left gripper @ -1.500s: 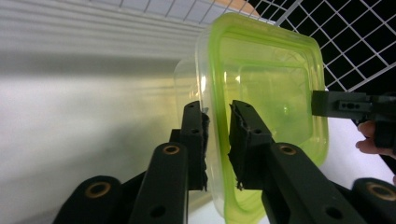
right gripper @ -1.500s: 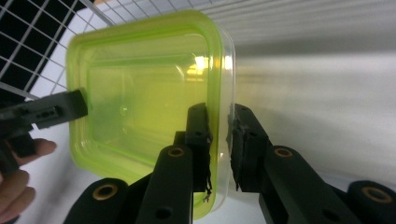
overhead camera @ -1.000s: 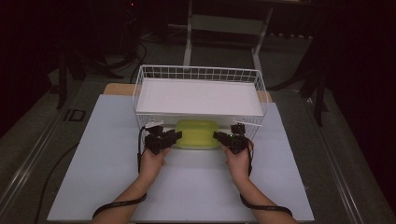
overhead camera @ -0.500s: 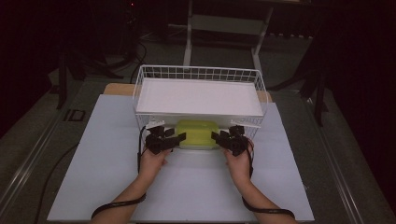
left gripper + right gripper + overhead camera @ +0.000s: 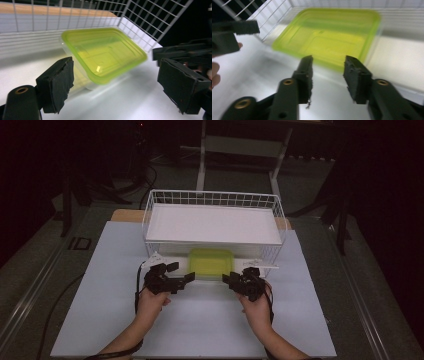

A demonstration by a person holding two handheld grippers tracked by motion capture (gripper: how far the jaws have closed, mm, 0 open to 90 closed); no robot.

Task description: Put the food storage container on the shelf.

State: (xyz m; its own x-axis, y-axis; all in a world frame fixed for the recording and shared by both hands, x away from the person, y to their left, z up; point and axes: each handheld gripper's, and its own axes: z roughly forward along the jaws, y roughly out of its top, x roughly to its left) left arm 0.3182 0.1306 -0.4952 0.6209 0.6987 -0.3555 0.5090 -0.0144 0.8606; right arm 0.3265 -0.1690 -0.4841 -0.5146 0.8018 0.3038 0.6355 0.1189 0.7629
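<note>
A clear tub with a yellow-green lid (image 5: 211,262) (image 5: 105,53) (image 5: 332,32) lies on the white table, against the front of a white wire basket (image 5: 212,200). My left gripper (image 5: 181,273) (image 5: 116,72) is just short of the tub's left end. Its jaws have just been opening; they stand wide, with nothing between them. My right gripper (image 5: 231,279) (image 5: 329,61) is near the tub's right end, clear of it. Its jaws have just been closing a little; they are still apart and hold nothing.
The white board (image 5: 100,310) covering the table reaches to the near edge. The basket's wire walls (image 5: 150,20) rise right behind and beside the tub. A dark floor and a stand's metal legs (image 5: 202,160) lie beyond the table.
Both hands have drawn back from the tub's ends toward the person. The left jaws have spread wider. The tub has stayed in front of the basket.
</note>
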